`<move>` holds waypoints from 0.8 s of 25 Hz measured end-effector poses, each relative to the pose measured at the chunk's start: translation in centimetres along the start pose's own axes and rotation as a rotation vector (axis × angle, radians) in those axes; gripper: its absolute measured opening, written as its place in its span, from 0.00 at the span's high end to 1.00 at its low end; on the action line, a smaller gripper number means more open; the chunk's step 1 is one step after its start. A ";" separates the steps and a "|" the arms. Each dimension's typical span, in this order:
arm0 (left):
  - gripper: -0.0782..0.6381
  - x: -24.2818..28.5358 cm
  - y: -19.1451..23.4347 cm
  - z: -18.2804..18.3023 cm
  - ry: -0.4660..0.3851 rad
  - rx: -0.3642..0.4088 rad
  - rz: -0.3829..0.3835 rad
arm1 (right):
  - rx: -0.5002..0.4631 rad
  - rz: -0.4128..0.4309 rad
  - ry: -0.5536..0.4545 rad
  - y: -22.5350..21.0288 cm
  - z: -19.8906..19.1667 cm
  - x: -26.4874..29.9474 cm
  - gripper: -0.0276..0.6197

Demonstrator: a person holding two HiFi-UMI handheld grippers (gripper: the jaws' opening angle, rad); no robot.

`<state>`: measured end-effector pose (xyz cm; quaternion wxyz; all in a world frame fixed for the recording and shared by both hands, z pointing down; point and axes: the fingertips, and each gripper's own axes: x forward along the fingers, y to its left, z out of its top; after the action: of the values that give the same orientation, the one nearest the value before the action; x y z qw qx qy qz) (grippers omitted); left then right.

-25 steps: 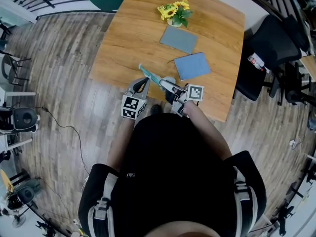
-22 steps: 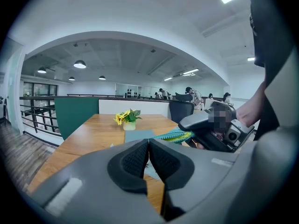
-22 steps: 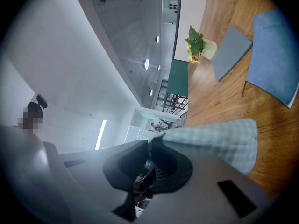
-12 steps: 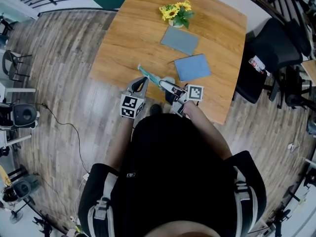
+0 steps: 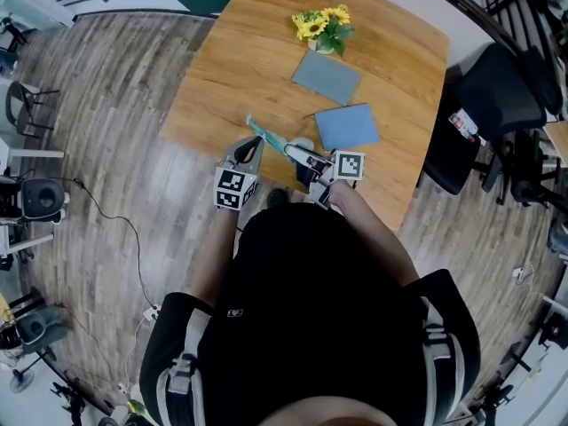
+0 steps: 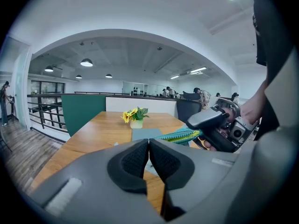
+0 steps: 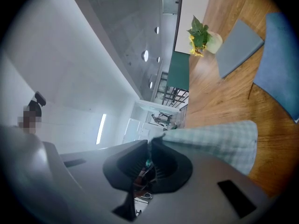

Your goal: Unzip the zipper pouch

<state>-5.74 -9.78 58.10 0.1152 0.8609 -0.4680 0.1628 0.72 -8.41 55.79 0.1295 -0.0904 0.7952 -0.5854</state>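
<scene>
**Task status.** The pouch (image 5: 271,138) is off the surface (image 5: 226,78) and held up over its near edge, in front of the person. That makes the pick-up stage complete. The unzipping stage appears not to have begun. In the left gripper view the zipper edge of the pouch (image 6: 180,135) reads as one closed band, though the slider cannot be located in any view. Judged remaining steps are to bring the free claw to the slider, grip it, and draw it along the zipper.

**Claw state.**
- Right claw (image 5: 300,156): clamped on one end of the pouch. In the right gripper view the checked cloth (image 7: 215,141) runs out from between the pads of this claw (image 7: 150,157).
- Left claw (image 5: 255,145): pads pressed together with nothing between them (image 6: 149,148). It sits just beside the pouch, not touching it.

**Pouch appearance.** It is a flat, soft bag of pale green checked cloth. Seen edge-on, a teal zipper band with lighter teeth runs along one side. The bag juts out sideways from the right claw toward the left, unsupported at its far end.

**Other items on the surface.** A small pot of yellow flowers (image 5: 322,25) and two flat blue-grey pads (image 5: 326,76) (image 5: 346,125) lie well apart from the pouch.
</scene>
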 end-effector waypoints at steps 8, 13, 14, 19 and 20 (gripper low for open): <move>0.88 1.0 0.7 -0.4 0.024 -0.017 0.021 | 0.006 -0.025 0.025 -0.9 0.6 -0.3 0.91; 0.88 1.6 1.3 -0.7 0.034 -0.031 0.048 | 0.021 -0.016 0.031 -1.1 0.8 -0.4 0.91; 0.88 1.7 1.4 -0.8 0.038 -0.032 0.048 | 0.021 -0.014 0.032 -1.2 0.8 -0.4 0.91; 0.88 2.1 1.3 -0.9 0.053 -0.025 0.051 | 0.013 -0.012 0.038 -1.4 1.2 -0.7 0.91; 0.88 2.2 1.3 -0.9 0.056 -0.024 0.054 | 0.013 -0.013 0.039 -1.4 1.2 -0.8 0.91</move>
<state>-5.86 -11.86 59.80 0.1342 0.8417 -0.4895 0.1840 1.81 -9.69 56.83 0.1108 -0.0832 0.7931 -0.5931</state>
